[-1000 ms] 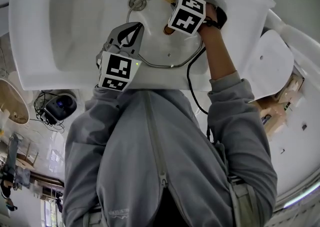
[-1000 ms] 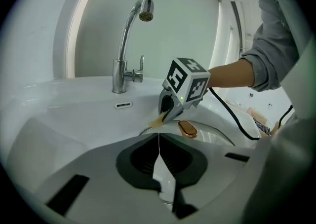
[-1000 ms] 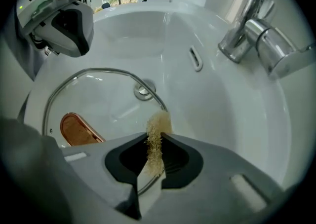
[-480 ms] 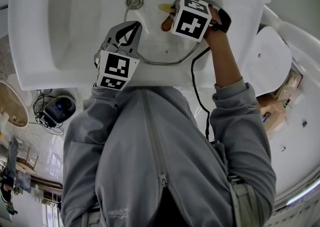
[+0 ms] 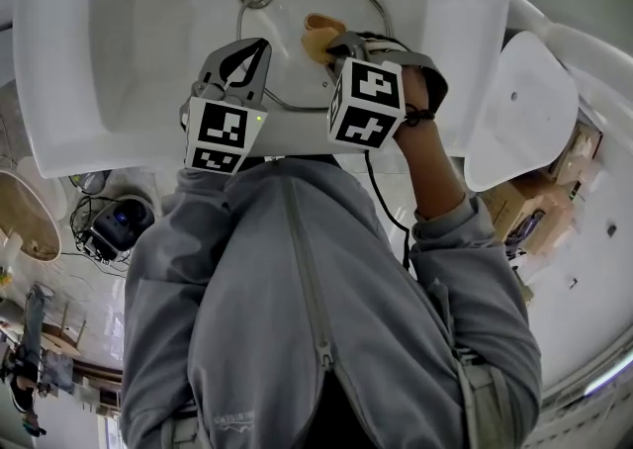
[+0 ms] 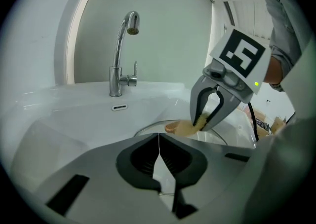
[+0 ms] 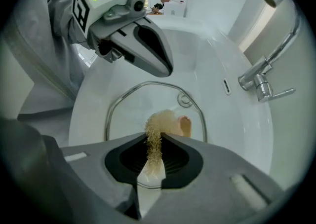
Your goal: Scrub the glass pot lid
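Glass pot lid (image 5: 287, 51) lies in the white sink (image 5: 138, 42), upper centre of the head view. Right gripper (image 7: 155, 141) pinches a fibrous scrubber (image 7: 157, 129) beside the lid's knob (image 7: 184, 126). Left gripper (image 6: 159, 136) has its jaws together and empty.

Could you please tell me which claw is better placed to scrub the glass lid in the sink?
Right. The right claw is shut on a fibrous scrubber that rests on the glass pot lid beside its knob; the left claw is shut and empty.
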Tool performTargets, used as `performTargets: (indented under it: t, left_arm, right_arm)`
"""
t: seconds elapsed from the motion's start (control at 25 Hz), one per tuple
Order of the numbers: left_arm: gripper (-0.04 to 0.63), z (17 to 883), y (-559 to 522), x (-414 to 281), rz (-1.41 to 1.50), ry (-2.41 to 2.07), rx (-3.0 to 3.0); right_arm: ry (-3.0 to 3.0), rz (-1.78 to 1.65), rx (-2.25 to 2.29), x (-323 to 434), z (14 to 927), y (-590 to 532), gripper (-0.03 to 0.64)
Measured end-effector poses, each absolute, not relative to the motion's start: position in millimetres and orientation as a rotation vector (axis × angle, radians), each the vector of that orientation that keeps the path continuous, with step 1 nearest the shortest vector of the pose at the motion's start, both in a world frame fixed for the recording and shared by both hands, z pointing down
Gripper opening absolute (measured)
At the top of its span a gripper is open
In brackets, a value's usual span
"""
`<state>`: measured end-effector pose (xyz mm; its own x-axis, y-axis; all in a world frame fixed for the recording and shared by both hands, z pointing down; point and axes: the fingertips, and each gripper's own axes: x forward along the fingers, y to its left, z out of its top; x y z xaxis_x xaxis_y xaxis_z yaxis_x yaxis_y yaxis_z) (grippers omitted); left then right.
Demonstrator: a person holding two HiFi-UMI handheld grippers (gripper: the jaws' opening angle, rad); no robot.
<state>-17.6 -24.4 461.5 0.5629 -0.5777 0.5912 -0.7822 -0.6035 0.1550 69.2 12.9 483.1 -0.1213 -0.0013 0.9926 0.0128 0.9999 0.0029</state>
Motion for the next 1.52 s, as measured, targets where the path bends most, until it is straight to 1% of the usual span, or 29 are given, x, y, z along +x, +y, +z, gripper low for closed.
performTargets:
  t: [0.24, 0.56, 0.84, 0.96, 1.16, 1.36, 1.52]
  left_arm:
    - [0.008, 457, -17, -12, 0.704, -1.082, 2.422]
    - [0.008, 455, -10, -8, 0.704, -1.066, 2.434]
    - [0.006, 456, -10, 10, 0.710, -1.028, 2.455]
    - [0.006, 453, -13, 22, 0.701, -1.008, 2.470]
    - [0.008, 450, -21, 50, 0.680, -0.972, 2.523]
    - [0.006, 449, -30, 65, 0.682, -0.963, 2.549]
    - [0.006, 455, -31, 81, 0.701, -0.941, 2.535]
  right_arm:
    - [-1.638, -0.064, 0.101, 75, 506, 31, 0.055]
    - [-1.622, 0.077, -0.094, 78, 502, 91, 0.055]
    - [-1.678, 0.230, -0.181, 87, 485, 125, 0.055]
    - [-1.717, 0.255, -0.127, 95, 466, 110, 0.055]
    - [-1.756, 0.233, 0.081, 130, 449, 47, 0.055]
    - [-1.733, 0.134, 0.251, 159, 462, -18, 0.055]
    - [-1.711, 0.040, 0.298, 169, 488, -54, 0.055]
